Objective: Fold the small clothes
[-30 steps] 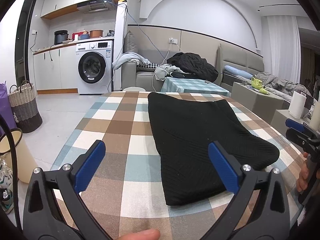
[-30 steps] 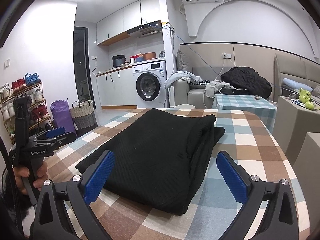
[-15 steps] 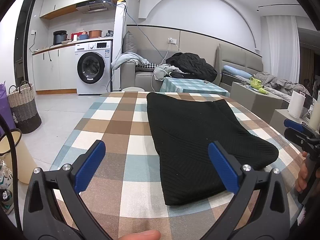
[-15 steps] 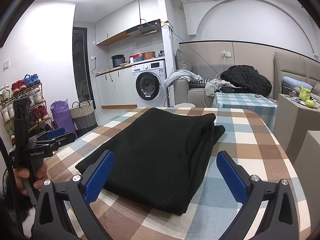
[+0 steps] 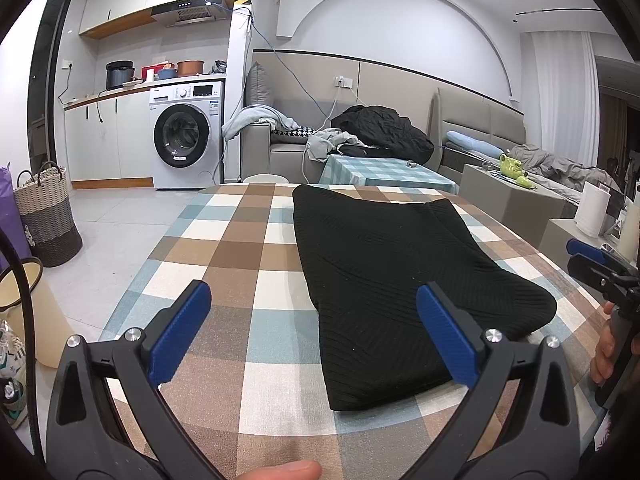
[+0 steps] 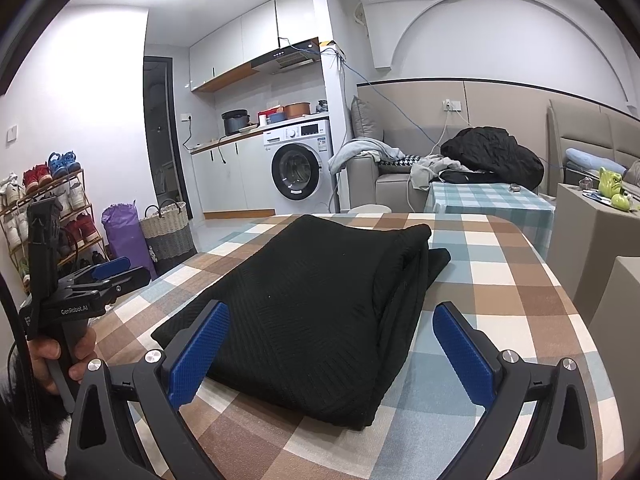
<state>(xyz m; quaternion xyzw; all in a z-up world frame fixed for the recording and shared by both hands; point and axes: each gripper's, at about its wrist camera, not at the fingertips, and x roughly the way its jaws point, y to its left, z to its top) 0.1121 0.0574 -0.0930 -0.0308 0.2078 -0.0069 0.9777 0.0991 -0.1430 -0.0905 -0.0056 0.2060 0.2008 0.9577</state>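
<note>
Meanwhile, little is changed since a second ago: the folded black sweater [image 5: 404,280] is left flat on the checked table [image 5: 240,264], both grippers' jaws held wide and empty; folding appears finished.

A matt black ribbed-knit garment [image 5: 392,280] lies on a woven checked tablecloth [image 5: 248,256]; gripper pads [image 6: 198,356] are textured blue plastic
</note>
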